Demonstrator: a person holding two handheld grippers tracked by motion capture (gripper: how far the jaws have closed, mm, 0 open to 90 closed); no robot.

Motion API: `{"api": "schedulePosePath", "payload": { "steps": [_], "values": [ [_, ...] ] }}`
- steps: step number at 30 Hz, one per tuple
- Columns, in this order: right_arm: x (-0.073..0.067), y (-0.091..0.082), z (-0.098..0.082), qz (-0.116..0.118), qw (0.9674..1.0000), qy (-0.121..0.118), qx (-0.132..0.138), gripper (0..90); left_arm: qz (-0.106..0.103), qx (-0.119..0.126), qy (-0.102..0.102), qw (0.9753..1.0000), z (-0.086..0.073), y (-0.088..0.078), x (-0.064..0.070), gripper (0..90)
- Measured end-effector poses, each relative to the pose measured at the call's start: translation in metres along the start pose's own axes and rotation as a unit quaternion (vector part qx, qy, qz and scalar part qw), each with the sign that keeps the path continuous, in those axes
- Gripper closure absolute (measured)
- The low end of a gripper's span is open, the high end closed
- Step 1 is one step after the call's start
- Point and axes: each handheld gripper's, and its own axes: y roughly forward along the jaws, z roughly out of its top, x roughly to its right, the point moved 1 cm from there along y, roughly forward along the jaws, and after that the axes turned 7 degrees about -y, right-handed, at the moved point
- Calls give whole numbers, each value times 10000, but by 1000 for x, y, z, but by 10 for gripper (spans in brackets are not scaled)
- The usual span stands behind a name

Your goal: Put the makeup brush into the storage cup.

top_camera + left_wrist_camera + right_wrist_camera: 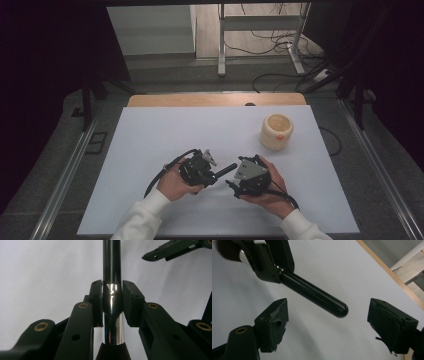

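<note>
brush: a makeup-type brush [111, 290] with a black handle, a shiny metal ferrule and dark bristles; it's held up off the table [150, 150], down near the person's edge of it

left gripper: the left gripper [112, 303] has its jaws pressed tight on the brush right where ferrule meets handle, so the pick-up part looks done to me; the handle pokes out past the jaws toward the other hand

right gripper: the right gripper [327, 322] has its jaws spread wide with nothing between them, and the rounded handle end hangs just ahead of the gap

gap: from the high view the two grippers sit close together, with the handle tip near the right one but not touching, as far as I can tell

cup: a cream cup [276, 131] with a small orange mark stands upright at the far right of the table, well apart from both hands; can't see anything in it from here

progress: my guess is this is a handover, or the brush is headed for the cup; grabbing is done, but the passing over and dropping in aren't

left to do: the right jaws need to come around the handle and pinch it, then the left lets go, then the carry over to the cup; that's just how I read it
</note>
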Motion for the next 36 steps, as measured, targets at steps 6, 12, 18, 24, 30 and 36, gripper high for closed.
{"api": "schedulePosePath", "payload": {
  "steps": [6,12,18,24,30,36],
  "values": [
    [-6,4,7,52,9996,-291,-39,198,-75,-25,37,10000,3,2,1,721],
    [-9,12,6,39,9977,-650,-187,250,-176,-30,51,9998,4,3,2,722],
    [-23,19,12,-58,9924,-1200,-277,346,-306,61,27,9995,6,2,6,722],
    [-30,21,15,2,9856,-1650,-360,592,-325,143,121,9993,6,1,7,720],
    [-31,20,15,127,9841,-1734,-350,728,-96,683,335,9971,5,-7,5,649],
    [-31,18,15,66,9875,-1555,-259,738,173,1288,56,9915,5,-16,2,388]
  ]
}}
